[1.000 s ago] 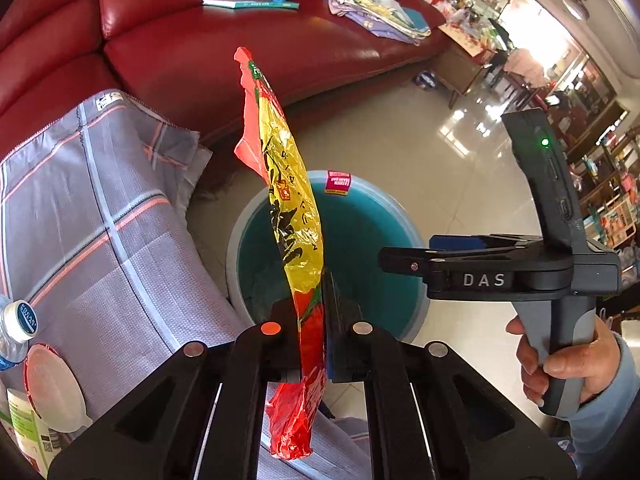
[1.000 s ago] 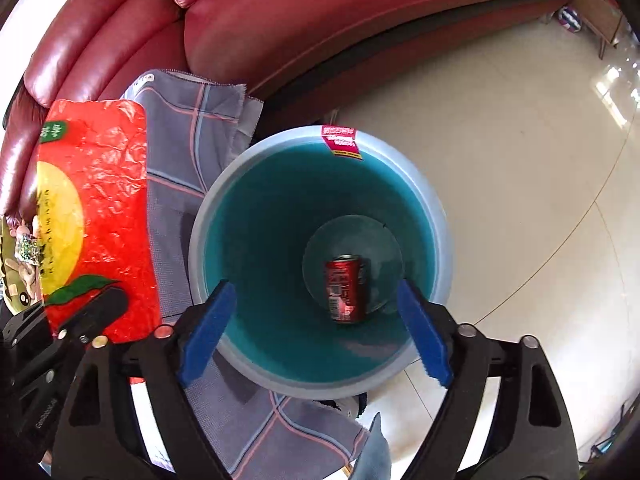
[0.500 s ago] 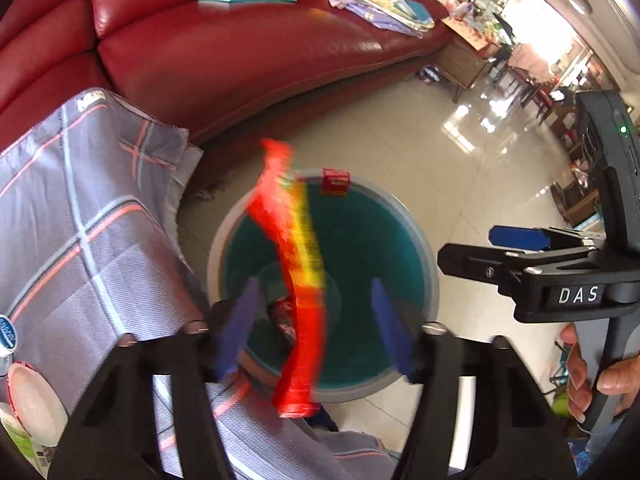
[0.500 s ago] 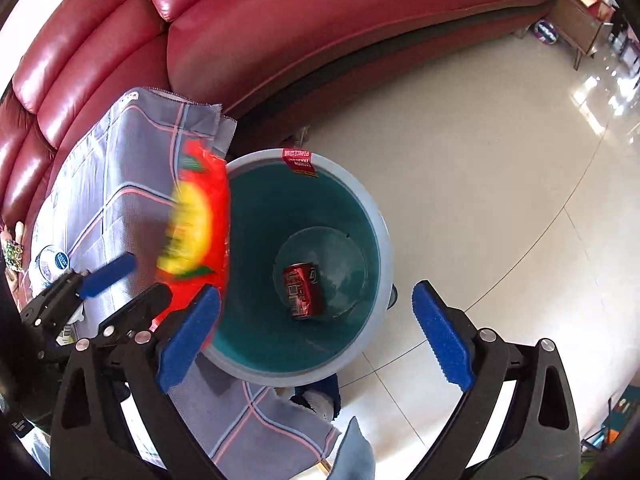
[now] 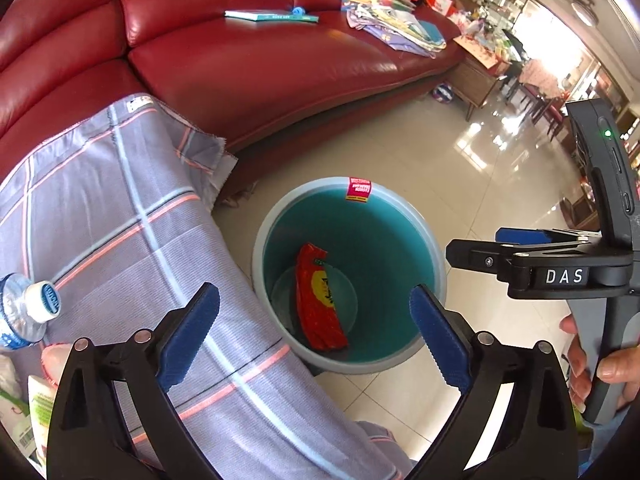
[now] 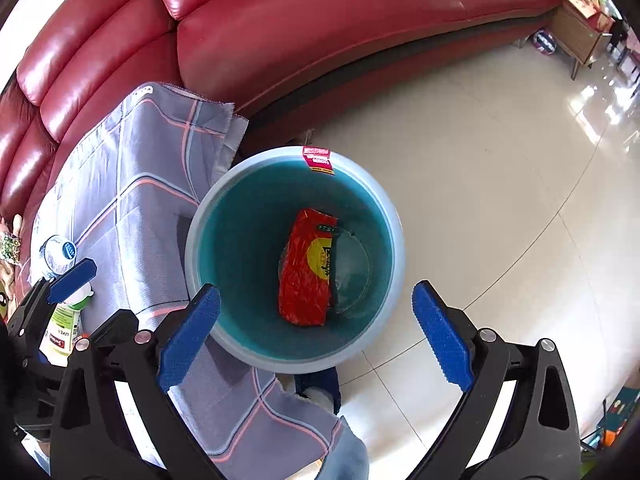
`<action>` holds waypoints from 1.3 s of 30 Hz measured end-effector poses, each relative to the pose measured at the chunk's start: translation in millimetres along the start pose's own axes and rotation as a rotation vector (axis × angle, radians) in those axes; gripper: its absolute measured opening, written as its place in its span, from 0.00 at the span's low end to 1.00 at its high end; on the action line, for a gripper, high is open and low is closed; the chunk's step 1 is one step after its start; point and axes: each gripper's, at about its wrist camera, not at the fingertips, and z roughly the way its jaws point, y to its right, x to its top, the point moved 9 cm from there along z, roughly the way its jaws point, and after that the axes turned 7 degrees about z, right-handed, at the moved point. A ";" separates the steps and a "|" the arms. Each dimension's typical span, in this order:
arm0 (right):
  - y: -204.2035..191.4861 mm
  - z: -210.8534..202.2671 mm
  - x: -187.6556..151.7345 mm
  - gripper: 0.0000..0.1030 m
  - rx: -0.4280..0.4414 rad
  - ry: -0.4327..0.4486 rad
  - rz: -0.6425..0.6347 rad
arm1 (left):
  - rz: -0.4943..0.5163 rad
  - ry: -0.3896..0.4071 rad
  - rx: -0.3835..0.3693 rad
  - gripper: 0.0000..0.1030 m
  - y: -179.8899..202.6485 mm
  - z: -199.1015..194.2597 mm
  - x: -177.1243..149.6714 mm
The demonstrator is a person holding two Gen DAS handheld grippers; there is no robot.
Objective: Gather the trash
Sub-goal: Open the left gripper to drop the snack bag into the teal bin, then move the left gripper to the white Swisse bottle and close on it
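A red and yellow snack wrapper (image 5: 320, 312) (image 6: 304, 276) lies at the bottom of the teal bin (image 5: 260, 248) (image 6: 192, 240), which stands on the floor beside the cloth-covered table. My left gripper (image 5: 314, 296) hangs above the bin; its jaws are opening and nothing is between them. My right gripper (image 6: 316, 292) also hovers over the bin, open and empty. In the left wrist view the right gripper (image 5: 476, 242) sits at the right, held by a hand (image 5: 600, 372).
A grey checked cloth (image 5: 120, 220) covers the table left of the bin. On it lie a water bottle (image 5: 28, 308) and a white and green bottle (image 6: 64, 320). A red leather sofa (image 5: 280, 60) stands behind. Glossy tiled floor (image 6: 480, 160) stretches to the right.
My left gripper let go of the wrapper, which fell into the bin and now covers the red can. The left jaws spread wide. The right gripper rose a little.
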 end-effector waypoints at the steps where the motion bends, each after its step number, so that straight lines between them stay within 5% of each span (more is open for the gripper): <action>1: -2.8 -2.1 -2.4 0.90 -0.002 0.002 -0.003 | -0.001 0.005 0.004 0.94 -1.2 -4.1 -2.1; 12: -38.8 -28.8 -37.8 0.90 -0.004 0.028 -0.042 | -0.054 0.046 0.030 0.96 -33.1 -52.7 -39.5; 21: -100.4 -37.8 -75.2 0.90 0.016 0.021 -0.158 | -0.080 0.075 0.148 0.96 -89.6 -102.7 -81.9; 30: -149.4 -9.2 -114.5 0.90 0.003 -0.048 -0.268 | -0.109 -0.017 0.253 0.96 -163.5 -118.5 -131.6; 39: -188.7 20.9 -152.9 0.90 0.007 -0.112 -0.363 | -0.084 -0.046 0.225 0.93 -174.2 -113.0 -143.2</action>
